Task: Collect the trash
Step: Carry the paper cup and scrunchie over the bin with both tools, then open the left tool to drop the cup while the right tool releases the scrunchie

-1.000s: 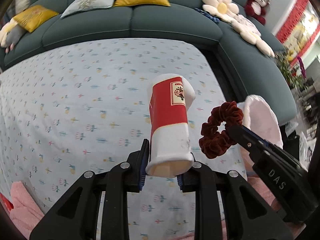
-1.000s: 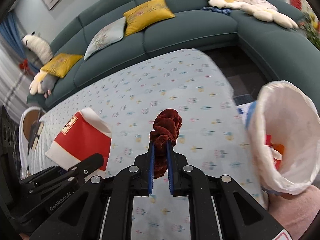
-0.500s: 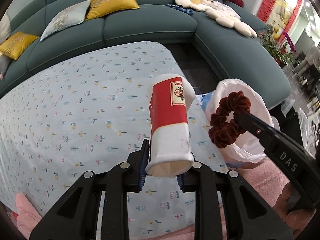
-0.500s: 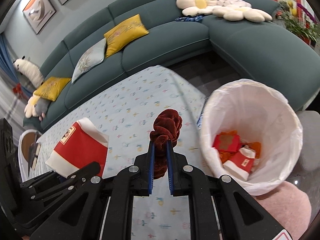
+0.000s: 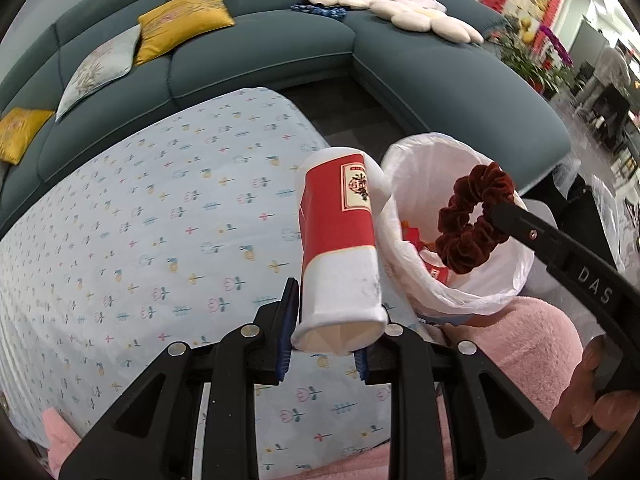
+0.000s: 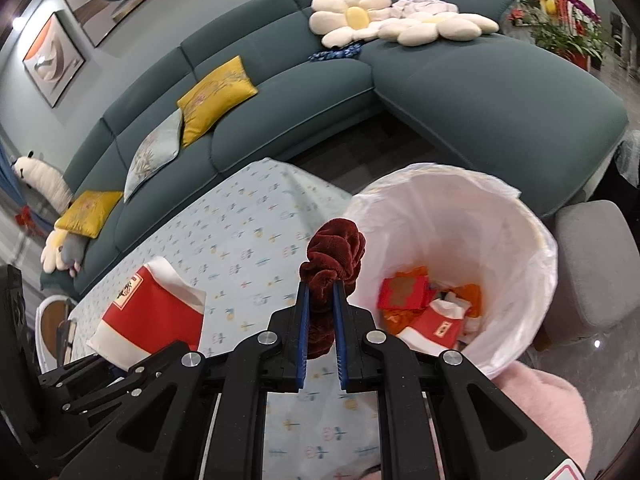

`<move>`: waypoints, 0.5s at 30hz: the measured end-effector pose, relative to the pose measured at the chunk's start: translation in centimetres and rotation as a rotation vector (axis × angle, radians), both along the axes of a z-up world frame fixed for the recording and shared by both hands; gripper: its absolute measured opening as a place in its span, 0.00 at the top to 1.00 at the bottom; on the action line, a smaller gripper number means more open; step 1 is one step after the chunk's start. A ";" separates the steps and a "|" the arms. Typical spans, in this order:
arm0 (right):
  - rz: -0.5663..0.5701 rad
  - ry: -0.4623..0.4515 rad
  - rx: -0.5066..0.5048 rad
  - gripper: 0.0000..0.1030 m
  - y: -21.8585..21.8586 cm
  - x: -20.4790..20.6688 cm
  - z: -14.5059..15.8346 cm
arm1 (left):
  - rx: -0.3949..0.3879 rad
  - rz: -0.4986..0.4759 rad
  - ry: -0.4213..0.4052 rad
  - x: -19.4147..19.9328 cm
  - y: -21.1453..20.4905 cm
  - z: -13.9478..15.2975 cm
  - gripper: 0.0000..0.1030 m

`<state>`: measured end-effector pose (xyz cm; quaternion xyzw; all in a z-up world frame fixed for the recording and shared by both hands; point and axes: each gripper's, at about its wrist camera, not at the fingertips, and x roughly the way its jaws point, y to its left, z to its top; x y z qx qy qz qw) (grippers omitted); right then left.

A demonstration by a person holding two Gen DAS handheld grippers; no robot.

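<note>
A: Filling the back of both views: teal sectional sofa (image 6: 460,92), carrying yellow cushions (image 6: 216,98), a pale patterned cushion (image 5: 100,68) and a flower-shaped pillow (image 6: 352,16).

B: Spreading out in front of it: table under a light floral cloth (image 5: 140,220).

A: Standing just off the table's near corner: bin lined with a white bag (image 6: 516,240), already holding red and orange scraps (image 6: 424,308) at the bottom. Pressing against its near rim: something pink and fluffy (image 5: 532,336).

B: Being held above the cloth, beside the bin's rim: red-and-white paper cup (image 5: 340,248), squashed flat at the base, mouth pointing away from the camera. Clamping that base from both sides: left gripper (image 5: 322,334).

A: Hanging over the bin's edge in the left wrist view, in front of the bin's left wall in the right wrist view: dark red velvet scrunchie (image 6: 334,264). Pinching it between nearly closed blue pads (image 6: 303,320): right gripper (image 6: 320,300).

B: Showing at the lower right edge of the left view: fingers of a hand (image 5: 592,400), gripping the right tool's handle.
</note>
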<state>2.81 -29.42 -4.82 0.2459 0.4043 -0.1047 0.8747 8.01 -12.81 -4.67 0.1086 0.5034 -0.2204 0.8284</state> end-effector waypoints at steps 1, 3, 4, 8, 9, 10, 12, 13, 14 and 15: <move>-0.011 -0.003 0.002 0.89 -0.5 -0.3 0.0 | 0.003 -0.009 -0.001 -0.1 -0.4 0.0 0.77; -0.026 -0.004 0.004 0.89 -1.3 -0.7 0.0 | 0.006 -0.026 -0.001 -0.2 -1.4 0.0 0.77; -0.034 -0.004 0.004 0.89 -1.7 -0.8 -0.1 | 0.006 -0.032 -0.001 -0.3 -1.8 0.0 0.77; -0.066 -0.002 0.005 0.89 -3.5 -1.5 -0.3 | 0.011 -0.065 0.007 -0.4 -3.7 -0.3 0.77; -0.072 -0.002 0.006 0.89 -3.7 -1.5 -0.4 | 0.012 -0.070 0.009 -0.4 -4.0 -0.4 0.77; -0.079 -0.001 0.007 0.89 -4.1 -1.7 -0.5 | 0.014 -0.080 0.012 -0.5 -4.6 -0.6 0.77; -0.097 0.001 0.007 0.89 -4.8 -2.0 -0.7 | 0.018 -0.093 0.016 -0.5 -5.4 -0.8 0.77; -0.105 0.002 0.009 0.89 -5.2 -2.1 -0.8 | 0.019 -0.099 0.019 -0.6 -5.8 -0.9 0.77; -0.116 0.004 0.011 0.89 -5.7 -2.3 -0.9 | 0.020 -0.105 0.022 -0.6 -6.2 -1.1 0.77; -0.124 0.006 0.013 0.89 -6.1 -2.4 -1.1 | 0.023 -0.113 0.024 -0.6 -6.6 -1.2 0.77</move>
